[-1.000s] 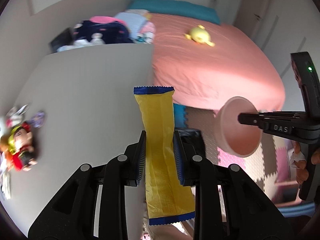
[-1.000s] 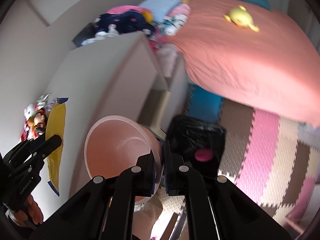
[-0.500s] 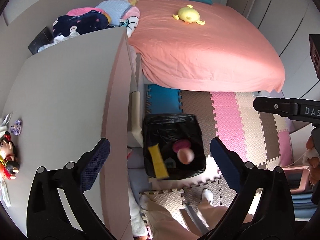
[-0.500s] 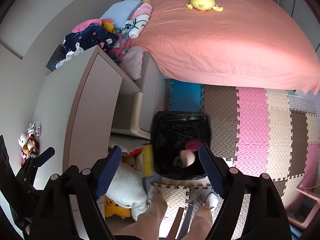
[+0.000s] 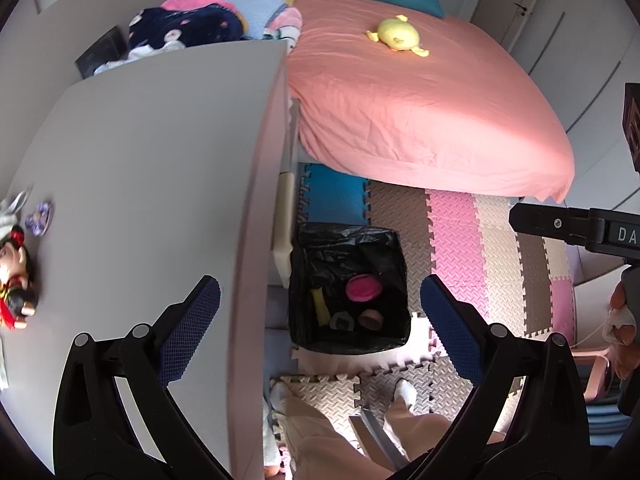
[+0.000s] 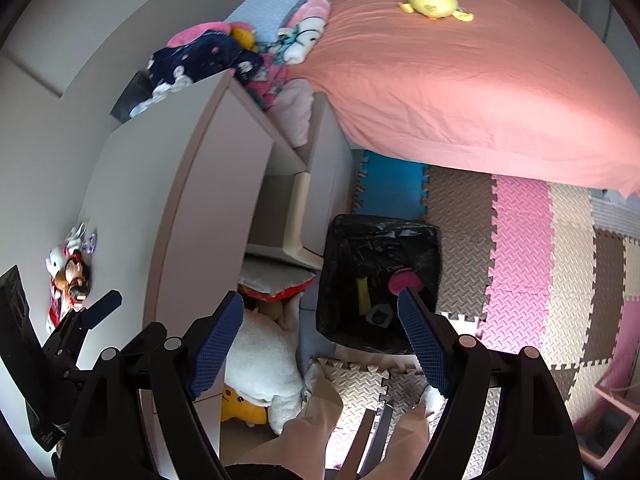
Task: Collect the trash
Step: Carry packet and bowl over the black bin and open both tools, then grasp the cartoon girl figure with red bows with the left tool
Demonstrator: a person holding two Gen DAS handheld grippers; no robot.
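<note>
1. Left claw (image 5: pixel 320 316): its jaws have just been opening and stand spread wide, with nothing between the blue pads; it hangs over the gap between the tabletop (image 5: pixel 152 152) edge and the bin (image 5: pixel 348 292).
2. Right claw (image 6: pixel 320 328): its jaws have likewise just been opening and are parted and empty, aimed down at the same bin.
3. Trash: the yellow wrapper (image 5: pixel 321 307) lies inside the black-lined bin, beside a pink bowl (image 5: pixel 364 287) and a small dark item too unclear to name (all below the liner's rim, on the floor mats (image 5: pixel 452 224) by the bed (image 5: pixel 420 96)).
4. Step in hand, by judgement: the drop looks complete, so the sound practice is to lift both claws straight clear of the bin with jaws apart, avoiding the loose liner.
5. Remaining search: the tabletop shows only a doll (image 5: pixel 16 276) and small trinkets at its left edge; these appear to be keepsakes, not trash, and should be checked before any grasp.
6. Hazard: the person's feet (image 5: pixel 404 392) stand just beside the bin; keep the claws above them.
</note>
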